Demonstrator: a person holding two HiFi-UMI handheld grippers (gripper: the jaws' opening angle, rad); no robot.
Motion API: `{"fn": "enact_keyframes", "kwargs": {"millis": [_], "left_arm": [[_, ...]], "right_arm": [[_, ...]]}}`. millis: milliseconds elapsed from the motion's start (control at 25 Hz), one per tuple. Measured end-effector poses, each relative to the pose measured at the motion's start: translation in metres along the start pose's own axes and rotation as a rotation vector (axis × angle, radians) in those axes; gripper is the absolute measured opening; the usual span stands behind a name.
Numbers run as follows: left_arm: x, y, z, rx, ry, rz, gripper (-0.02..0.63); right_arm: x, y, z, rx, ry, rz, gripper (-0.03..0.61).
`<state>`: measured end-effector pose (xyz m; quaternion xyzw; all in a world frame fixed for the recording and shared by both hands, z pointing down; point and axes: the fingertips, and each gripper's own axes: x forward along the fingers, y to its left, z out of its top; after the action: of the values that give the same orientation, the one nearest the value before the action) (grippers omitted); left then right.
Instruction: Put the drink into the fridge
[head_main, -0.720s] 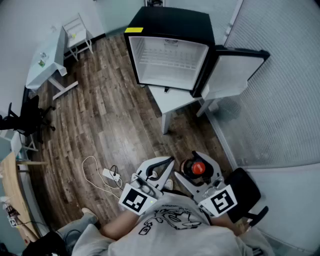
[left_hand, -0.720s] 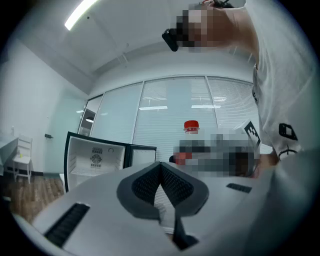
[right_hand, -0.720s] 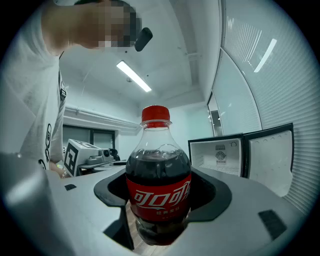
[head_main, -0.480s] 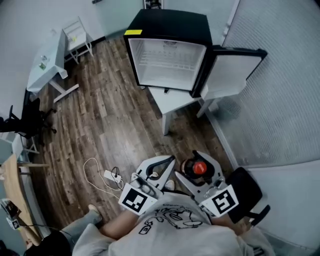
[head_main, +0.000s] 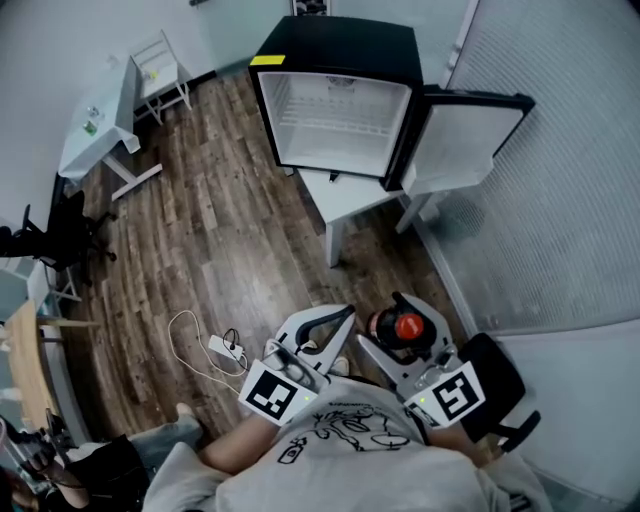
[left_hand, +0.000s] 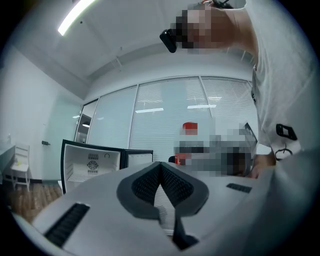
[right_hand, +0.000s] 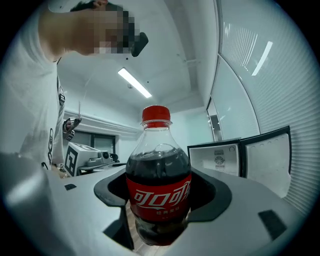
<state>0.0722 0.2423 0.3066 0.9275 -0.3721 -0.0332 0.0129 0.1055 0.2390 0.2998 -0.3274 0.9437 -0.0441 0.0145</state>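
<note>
A cola bottle (head_main: 405, 329) with a red cap and red label (right_hand: 159, 197) stands upright between the pads of my right gripper (head_main: 387, 322), which is shut on it close to my chest. My left gripper (head_main: 343, 328) hangs beside it at the left, its dark pads (left_hand: 150, 185) meeting with nothing between them. The black mini fridge (head_main: 335, 110) stands ahead on a low white table (head_main: 350, 196). Its door (head_main: 465, 140) is swung open to the right and its white inside holds nothing. In both gripper views the fridge (right_hand: 217, 160) (left_hand: 90, 167) is still some way off.
Wooden floor lies between me and the fridge. A power strip with a white cable (head_main: 222, 350) lies on the floor at my left. A white desk (head_main: 95, 125), a white chair (head_main: 160, 65) and a black office chair (head_main: 55, 240) stand at the left. A frosted glass wall (head_main: 560, 200) runs along the right.
Very little differs. The right gripper with the bottle has edged slightly to the right. The left gripper and the open fridge look the same.
</note>
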Motion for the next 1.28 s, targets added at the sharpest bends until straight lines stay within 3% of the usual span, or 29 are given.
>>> {"fn": "enact_keyframes", "kwargs": {"millis": [640, 1280], "left_arm": [[0.003, 0.003, -0.010, -0.022, 0.013, 0.037, 0.002], [0.032, 0.084, -0.006, -0.039, -0.009, 0.037, 0.002]], "right_arm": [[0.001, -0.004, 0.002, 0.003, -0.015, 0.036, 0.327], [0.076, -0.040, 0.004, -0.008, -0.006, 0.036, 0.327]]}}
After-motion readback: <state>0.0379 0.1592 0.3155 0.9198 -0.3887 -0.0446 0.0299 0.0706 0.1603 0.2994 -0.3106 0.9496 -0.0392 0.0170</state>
